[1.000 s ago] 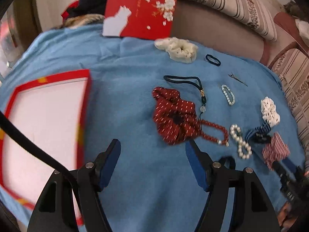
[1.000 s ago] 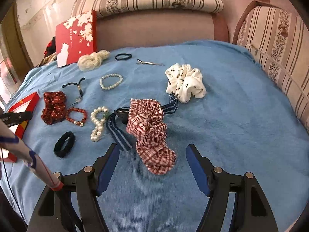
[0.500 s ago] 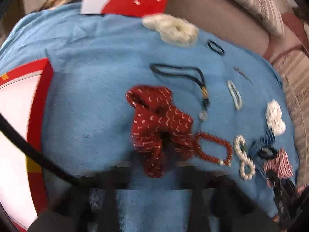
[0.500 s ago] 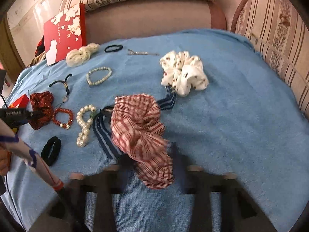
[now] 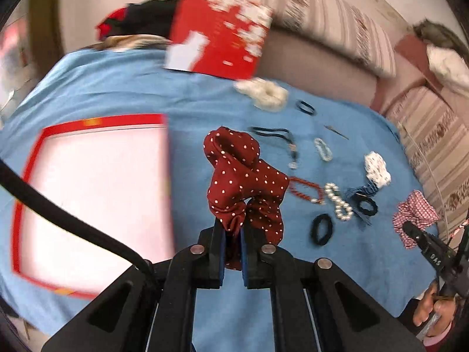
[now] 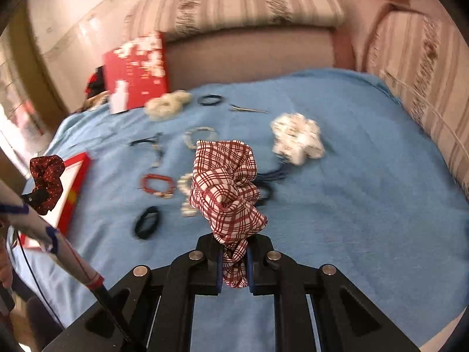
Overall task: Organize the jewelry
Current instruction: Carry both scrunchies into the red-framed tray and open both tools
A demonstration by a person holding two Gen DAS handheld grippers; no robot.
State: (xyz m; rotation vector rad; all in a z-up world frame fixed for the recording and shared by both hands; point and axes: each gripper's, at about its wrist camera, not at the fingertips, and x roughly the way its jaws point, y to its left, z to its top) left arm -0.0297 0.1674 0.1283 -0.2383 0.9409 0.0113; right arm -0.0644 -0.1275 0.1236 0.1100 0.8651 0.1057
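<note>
Blue blanket (image 6: 351, 176) before striped sofa cushions (image 6: 249, 3), red-rimmed tray (image 5: 88, 123) leftward

Left gripper (image 5: 233, 242) clamped; right gripper (image 6: 233, 259) closing, fingers (image 6: 215, 267) angled downward.

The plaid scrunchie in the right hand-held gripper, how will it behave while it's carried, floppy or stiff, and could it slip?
The plaid scrunchie is probably soft and floppy: its folds bunch loosely above the right hand-held gripper. It looks light, being only gathered cloth. Slipping seems unlikely, since the closing jaws pinch a fold of fabric between them, though a thin fold could pull free if it is swung hard.
</note>
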